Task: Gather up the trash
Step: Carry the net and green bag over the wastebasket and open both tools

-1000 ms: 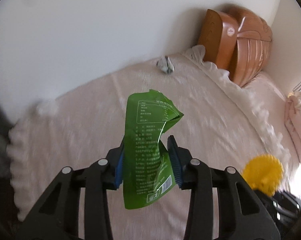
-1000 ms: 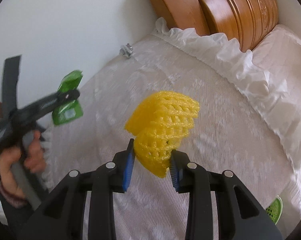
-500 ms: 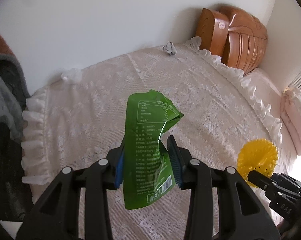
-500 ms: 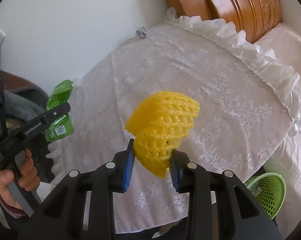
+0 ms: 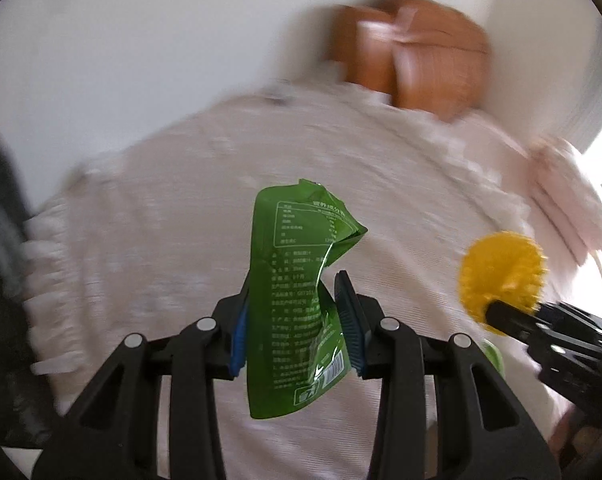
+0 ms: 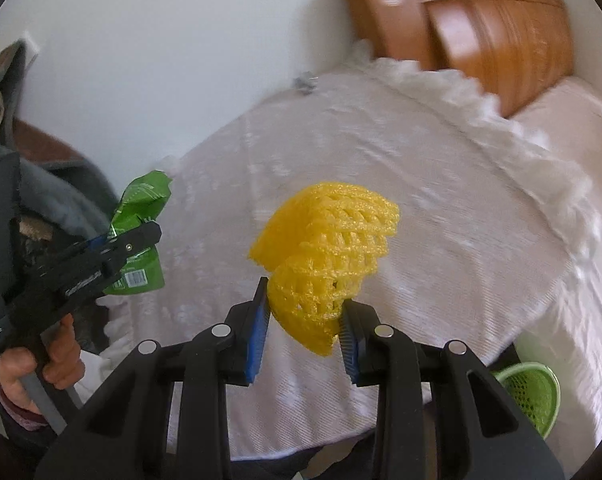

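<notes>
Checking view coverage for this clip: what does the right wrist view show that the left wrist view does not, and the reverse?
Only the right wrist view shows the person's hand on the left gripper's handle, and the green mesh basket beside the bed in full. Only the left wrist view shows the printed back of the green snack pouch and pale pink bedding near the window. Both show the left gripper shut on the pouch, the right gripper shut on the yellow foam fruit net, the lace bedspread and the wooden headboard.

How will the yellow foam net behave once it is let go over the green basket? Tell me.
The yellow foam net looks squashed between the right tool's pads, so it is probably soft and springy. Its open mesh suggests it is very light and may drift past the green basket.
</notes>
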{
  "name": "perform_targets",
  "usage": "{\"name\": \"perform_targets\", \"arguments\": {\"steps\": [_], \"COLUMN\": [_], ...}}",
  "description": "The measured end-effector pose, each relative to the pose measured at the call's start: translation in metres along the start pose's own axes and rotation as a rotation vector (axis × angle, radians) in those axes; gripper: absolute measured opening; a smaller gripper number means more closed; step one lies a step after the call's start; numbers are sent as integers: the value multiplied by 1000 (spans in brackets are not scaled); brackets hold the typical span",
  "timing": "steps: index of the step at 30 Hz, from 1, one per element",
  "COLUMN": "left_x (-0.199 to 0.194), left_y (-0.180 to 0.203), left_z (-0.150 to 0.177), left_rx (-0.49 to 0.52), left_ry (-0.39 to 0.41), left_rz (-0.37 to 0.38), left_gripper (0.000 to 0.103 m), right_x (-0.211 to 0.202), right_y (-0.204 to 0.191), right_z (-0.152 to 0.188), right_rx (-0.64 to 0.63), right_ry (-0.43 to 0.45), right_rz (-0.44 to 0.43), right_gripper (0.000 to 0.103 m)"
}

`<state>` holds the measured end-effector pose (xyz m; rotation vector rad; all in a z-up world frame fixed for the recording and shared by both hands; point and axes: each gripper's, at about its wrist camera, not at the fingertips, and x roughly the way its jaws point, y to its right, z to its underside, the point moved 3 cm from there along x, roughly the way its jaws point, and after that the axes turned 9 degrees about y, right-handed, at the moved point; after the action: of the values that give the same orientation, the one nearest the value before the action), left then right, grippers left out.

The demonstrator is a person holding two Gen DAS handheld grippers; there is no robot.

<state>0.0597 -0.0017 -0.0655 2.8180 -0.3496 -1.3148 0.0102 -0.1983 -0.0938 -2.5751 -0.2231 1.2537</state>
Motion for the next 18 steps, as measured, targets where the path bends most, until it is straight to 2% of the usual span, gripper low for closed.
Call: {"name": "perform_targets", "arguments": {"steps": [3,4,5,7,9,12,18], "left_x": [3,4,3,2,-1,-7,-14], "left_y": [54,75,96,128,155,191,231], "left_z": [8,13,17,25,33,45,58], "left_rx": [81,113,142,197,260,348,433], "left_ry": [-28,-41,-54,-71,-79,-89,-92], "left_rz": [117,163,205,262,300,351,385], "left_gripper": [38,38,38,38,38,38,38], "right_x": [-21,-37,-42,-58,-77,-97,-117], "right_y": [31,56,64,90,122,151,196], "right_z": [12,23,27,40,59,81,108], "right_rx": [42,76,89,132,199,272,371], "right_ry": [19,26,27,29,26,27,28], "right_rz": [93,162,186,254,324,382,418], "right_gripper": [33,33,33,33,33,33,33]}}
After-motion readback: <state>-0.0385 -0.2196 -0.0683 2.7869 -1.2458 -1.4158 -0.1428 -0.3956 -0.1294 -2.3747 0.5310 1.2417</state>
